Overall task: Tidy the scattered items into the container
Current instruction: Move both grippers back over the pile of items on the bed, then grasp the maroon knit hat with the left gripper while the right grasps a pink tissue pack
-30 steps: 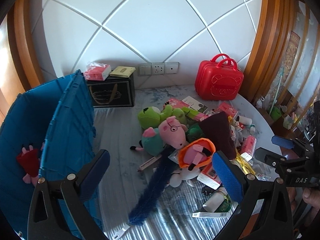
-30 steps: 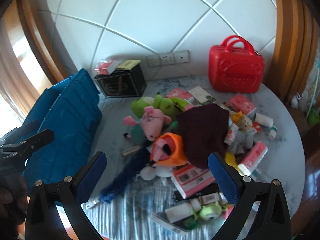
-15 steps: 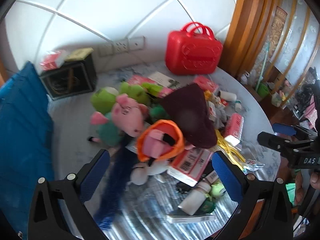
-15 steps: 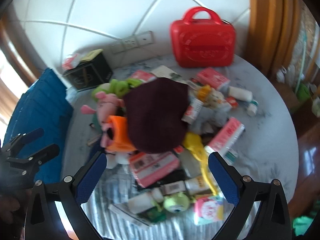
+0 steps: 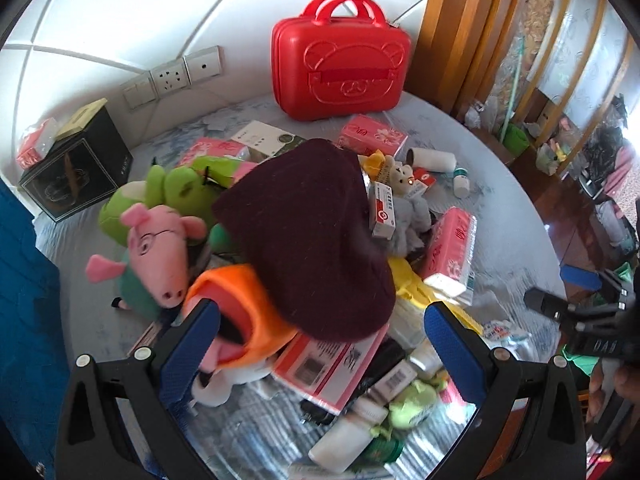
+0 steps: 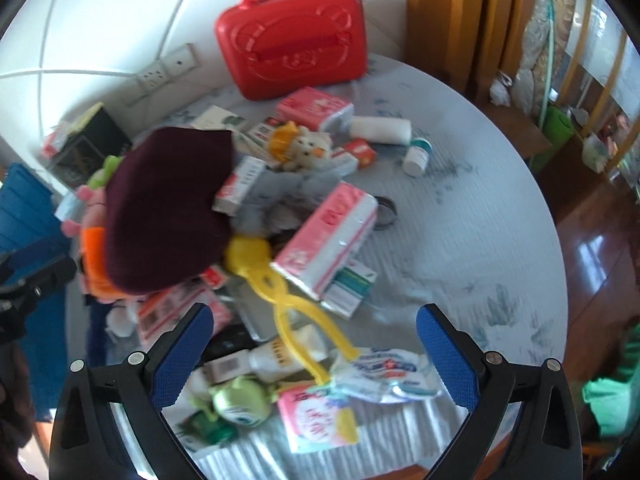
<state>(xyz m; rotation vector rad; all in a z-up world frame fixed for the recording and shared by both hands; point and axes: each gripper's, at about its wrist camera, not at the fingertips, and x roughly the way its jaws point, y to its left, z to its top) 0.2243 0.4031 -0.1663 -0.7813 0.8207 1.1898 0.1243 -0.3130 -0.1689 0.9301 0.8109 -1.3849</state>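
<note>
While both tools stand wide and hold nothing, the left tool (image 5: 320, 344) hangs over the dark red hat (image 5: 308, 240) on the tabletop (image 6: 460, 240), and the right tool (image 6: 314, 346) over the yellow tongs (image 6: 280, 288); the blue container (image 5: 24, 300) is at the left.

White panelled wall (image 5: 120, 12) at the back, thin seams curving across it, a row of sockets (image 5: 172, 76) low down. Wooden frame (image 5: 452, 32) rises on the right, glazed doors (image 5: 576, 60) beyond letting daylight in. Glossy brown floor (image 6: 600, 248) catches bright reflections beside the round table (image 6: 480, 240) in its pale patterned cloth.
</note>
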